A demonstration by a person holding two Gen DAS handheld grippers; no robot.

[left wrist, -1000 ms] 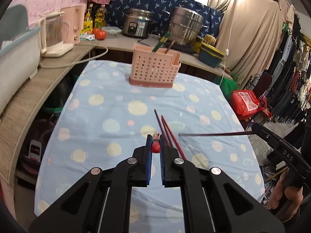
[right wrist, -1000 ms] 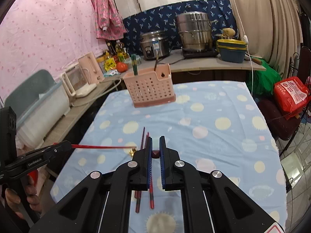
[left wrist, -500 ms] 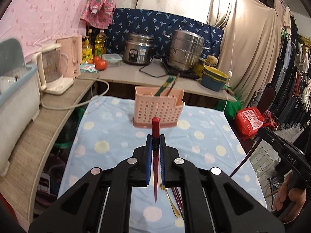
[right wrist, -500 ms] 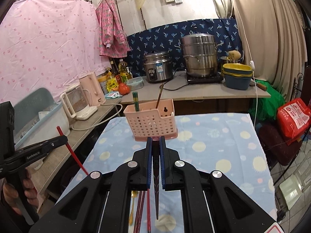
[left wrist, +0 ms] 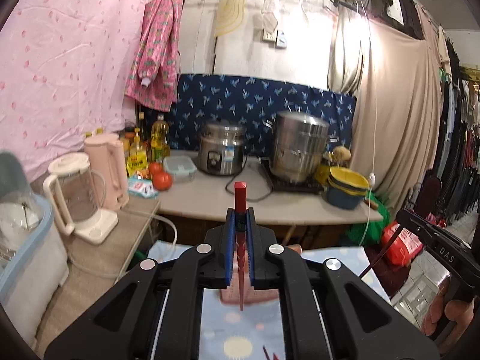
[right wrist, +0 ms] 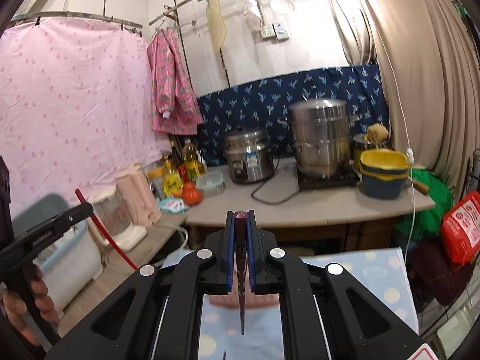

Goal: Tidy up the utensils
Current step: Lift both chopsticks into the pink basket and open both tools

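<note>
My left gripper [left wrist: 240, 214] is shut on a bright red chopstick [left wrist: 240, 258] that stands upright between the blue pads, thin end down. Under it, the pink utensil basket [left wrist: 231, 298] shows only as slivers behind the fingers. My right gripper [right wrist: 240, 216] is shut on a dark maroon chopstick [right wrist: 241, 306], also upright with its tip over the pink basket [right wrist: 220, 301]. Each view catches the other tool from the side: the right gripper [left wrist: 403, 214] with its dark chopstick [left wrist: 379, 256], and the left gripper [right wrist: 87, 208] with its red chopstick [right wrist: 105, 231].
The table wears a blue dotted cloth [left wrist: 240, 336], and more chopsticks [left wrist: 267, 352] lie at its near end. Behind is a counter [right wrist: 330, 207] with a rice cooker [right wrist: 249, 156], a steamer pot [right wrist: 321, 138], stacked bowls [right wrist: 382, 174], tomatoes [right wrist: 192, 195] and kettles [left wrist: 90, 192].
Both grippers have risen off the table and tilted up, each carrying a chopstick. The chopsticks swung from lying sideways to hanging upright. The basket dropped low in both views.
</note>
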